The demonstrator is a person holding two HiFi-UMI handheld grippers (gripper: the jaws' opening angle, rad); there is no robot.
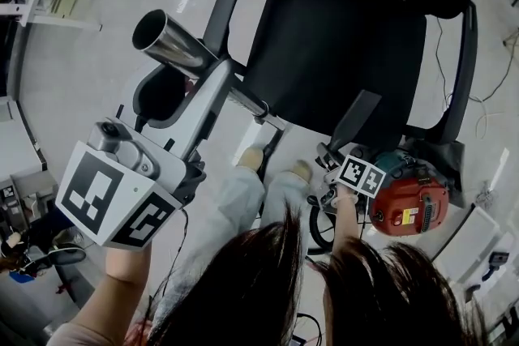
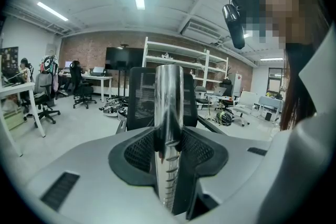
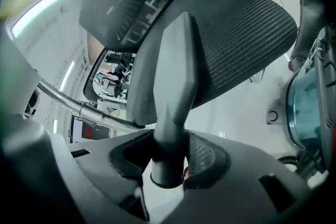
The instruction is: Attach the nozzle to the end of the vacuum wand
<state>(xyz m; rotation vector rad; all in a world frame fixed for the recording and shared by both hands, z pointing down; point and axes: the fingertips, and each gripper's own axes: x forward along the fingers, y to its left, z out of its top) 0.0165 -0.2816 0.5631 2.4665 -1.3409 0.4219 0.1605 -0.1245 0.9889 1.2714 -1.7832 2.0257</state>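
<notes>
Dark hair (image 1: 268,288) of the person fills the bottom of the head view. Beyond it, the left gripper (image 2: 169,147) has its fingers closed tight on the chrome wand (image 2: 169,97). The wand runs straight out ahead of them, with its open mouth at the far end. The right gripper (image 3: 170,160) has its fingers clamped on the grey nozzle (image 3: 176,76) near its round collar. The flat tapered tip points away from the fingers and the collar sits on the near side of them.

The two parts are well apart, and the nozzle sits lower, close to the red vacuum (image 1: 408,205) in front of the chair (image 1: 340,53). The main risk, as I judge it, is that the tapered tip leads. The collar would have to be turned to face the wand's mouth, or the parts will meet crooked and jam or slip in the grip. The smooth chrome tube could also twist between the left fingers under a push.

Only the head view shows both parts and the gap between them. The left gripper view shows no nozzle at all. The right gripper view alone shows the collar, and a stretch of chrome tube off to the left of its fingers.
</notes>
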